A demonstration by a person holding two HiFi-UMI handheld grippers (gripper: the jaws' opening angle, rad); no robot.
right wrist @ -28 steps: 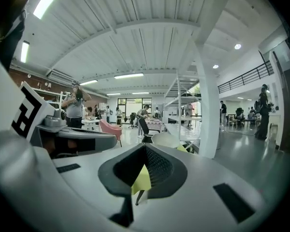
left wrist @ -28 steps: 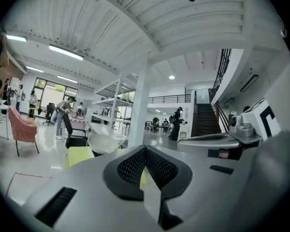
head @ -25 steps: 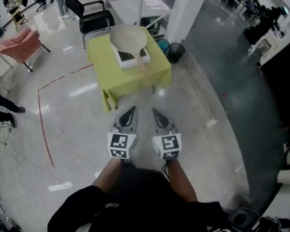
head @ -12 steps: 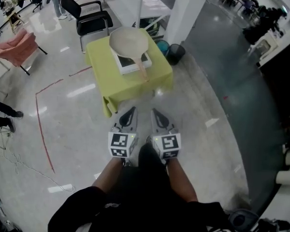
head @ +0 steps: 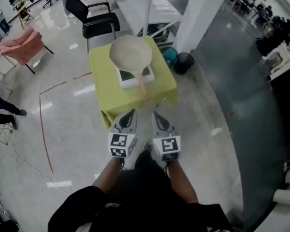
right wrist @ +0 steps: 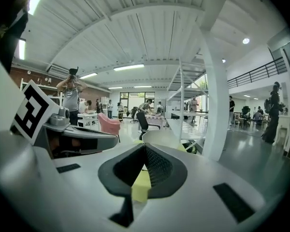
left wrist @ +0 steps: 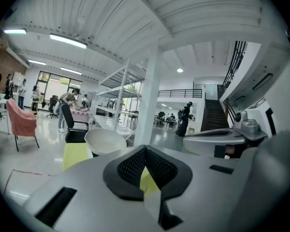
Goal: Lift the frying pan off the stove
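Note:
A pale beige frying pan [head: 130,52] with a wooden handle [head: 142,85] rests on a white stove [head: 134,75] on a small table under a yellow-green cloth [head: 104,93]. The handle points toward me. My left gripper [head: 129,114] and right gripper [head: 157,116] hang side by side just short of the table's near edge, both shut and empty. In the left gripper view the pan [left wrist: 105,140] shows beyond the shut jaws; in the right gripper view the pan [right wrist: 160,138] sits just past the jaws.
A black chair [head: 94,19] stands behind the table and a pink chair [head: 23,46] to the far left. A white pillar [head: 200,13] and a dark bin [head: 184,62] are at the table's right. Red tape [head: 42,124] marks the glossy floor. People stand far off.
The table with the pan has come closer to both grippers; their tips now nearly reach its near edge. Both grippers stay shut and level.

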